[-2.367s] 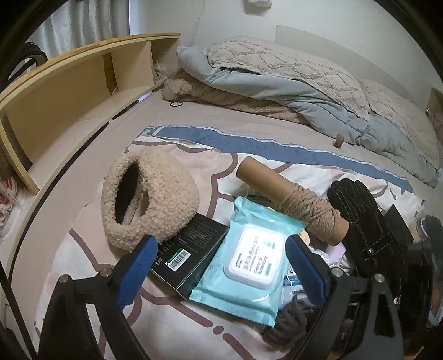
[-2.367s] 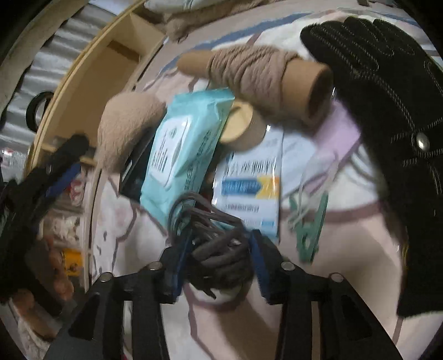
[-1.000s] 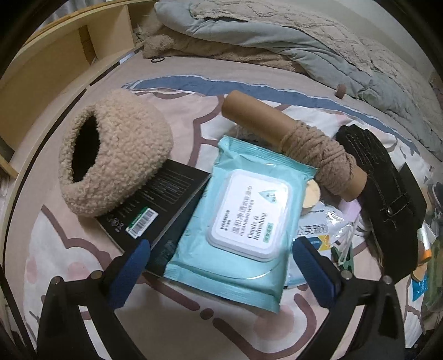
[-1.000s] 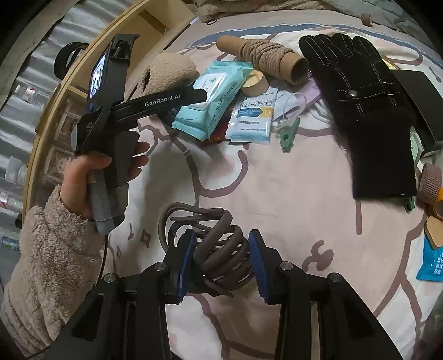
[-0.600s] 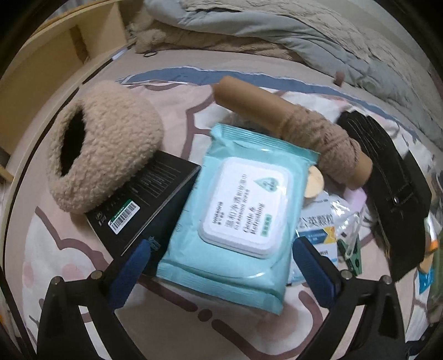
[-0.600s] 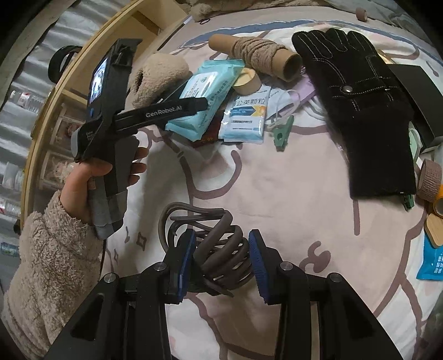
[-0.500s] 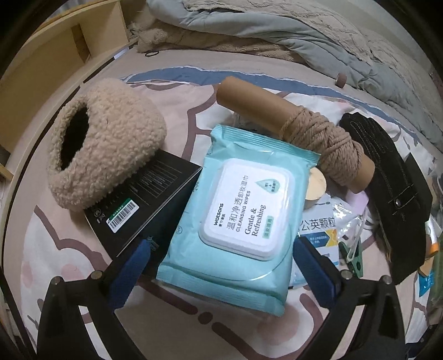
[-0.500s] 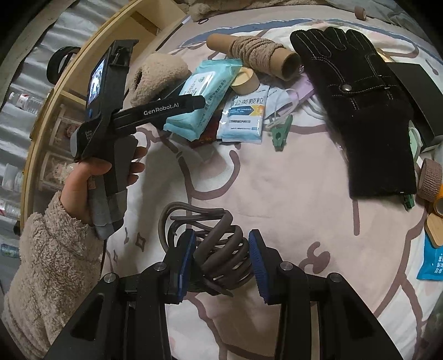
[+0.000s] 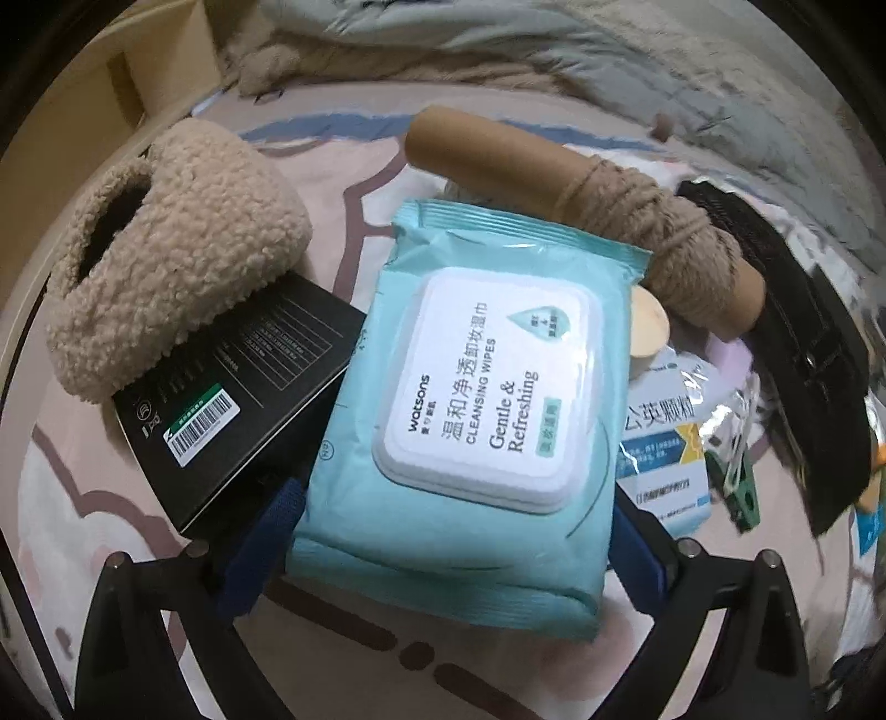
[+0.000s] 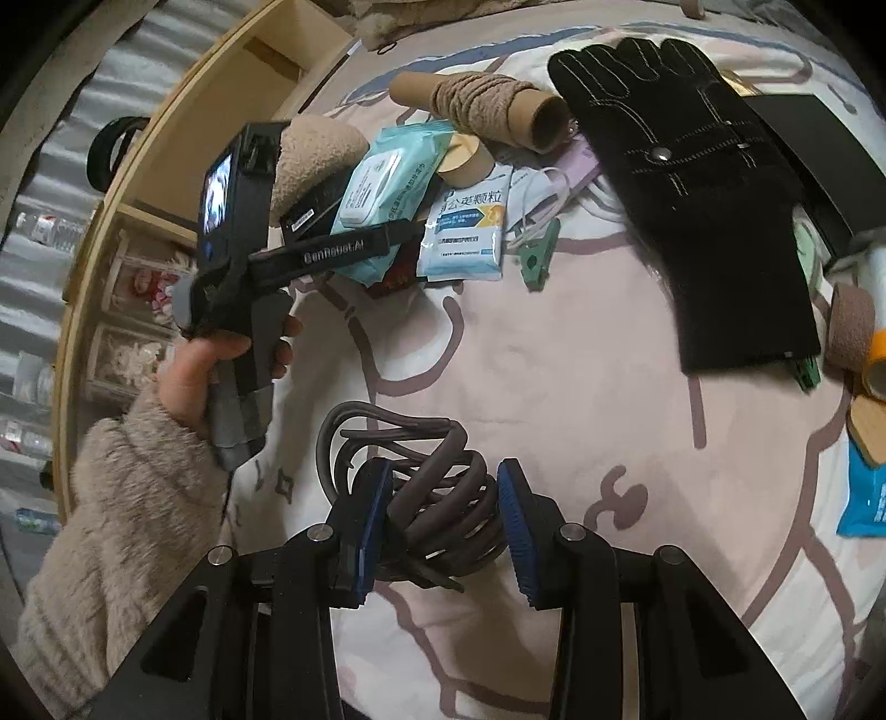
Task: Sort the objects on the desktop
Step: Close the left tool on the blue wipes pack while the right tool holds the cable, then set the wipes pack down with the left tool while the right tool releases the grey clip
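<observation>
Your right gripper (image 10: 443,518) is clamping the coiled dark grey cable bundle (image 10: 412,471) between its blue pads, above the pink patterned bedsheet (image 10: 554,399). Your left gripper (image 9: 448,545) is standing spread wide, its fingers flanking the near end of the teal flat wet-wipes pack (image 9: 476,410), which is overlapping the black rectangular box (image 9: 232,399). Beyond it, the yarn-wrapped cardboard tube (image 9: 587,221) is lying.

The bed (image 10: 554,387) wears a pale pink sheet with mauve line patterns. Lying on it are a black glove (image 10: 692,183), a cardboard tube wound with tan yarn (image 9: 598,221), a fuzzy beige slipper (image 9: 171,243), a black box (image 9: 232,399), a blue-white sachet (image 10: 470,227) and a green clip (image 10: 537,260). A rumpled grey-blue quilt (image 9: 498,39) is heaped at the far end.
</observation>
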The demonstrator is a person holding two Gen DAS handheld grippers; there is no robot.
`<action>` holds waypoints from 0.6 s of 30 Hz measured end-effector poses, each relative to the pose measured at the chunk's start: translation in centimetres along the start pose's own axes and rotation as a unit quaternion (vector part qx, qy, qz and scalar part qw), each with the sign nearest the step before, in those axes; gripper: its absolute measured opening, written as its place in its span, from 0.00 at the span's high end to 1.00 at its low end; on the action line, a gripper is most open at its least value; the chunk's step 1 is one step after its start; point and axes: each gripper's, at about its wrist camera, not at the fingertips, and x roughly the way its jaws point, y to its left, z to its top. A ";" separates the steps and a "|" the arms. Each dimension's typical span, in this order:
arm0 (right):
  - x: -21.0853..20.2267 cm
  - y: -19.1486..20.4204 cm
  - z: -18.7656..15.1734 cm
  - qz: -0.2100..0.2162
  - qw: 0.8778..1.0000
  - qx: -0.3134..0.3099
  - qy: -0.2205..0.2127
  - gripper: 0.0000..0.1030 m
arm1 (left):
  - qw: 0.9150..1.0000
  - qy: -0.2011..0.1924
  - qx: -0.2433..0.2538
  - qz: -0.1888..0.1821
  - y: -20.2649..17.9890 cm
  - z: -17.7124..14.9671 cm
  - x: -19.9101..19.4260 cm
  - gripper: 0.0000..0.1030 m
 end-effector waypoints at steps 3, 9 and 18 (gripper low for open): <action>-0.5 -0.4 -0.7 0.003 1.000 0.009 -0.001 0.62 | 0.999 -0.032 -0.006 -0.010 0.5 -1.1 -0.5 0.06; -2.0 -0.8 -2.7 0.016 1.000 0.024 -0.002 0.62 | 0.996 -0.084 0.043 0.007 -0.3 -3.6 -1.9 0.09; -1.8 -2.1 -6.2 0.007 0.998 0.052 0.038 0.62 | 0.995 -0.072 0.062 0.005 1.2 -8.4 -3.5 0.12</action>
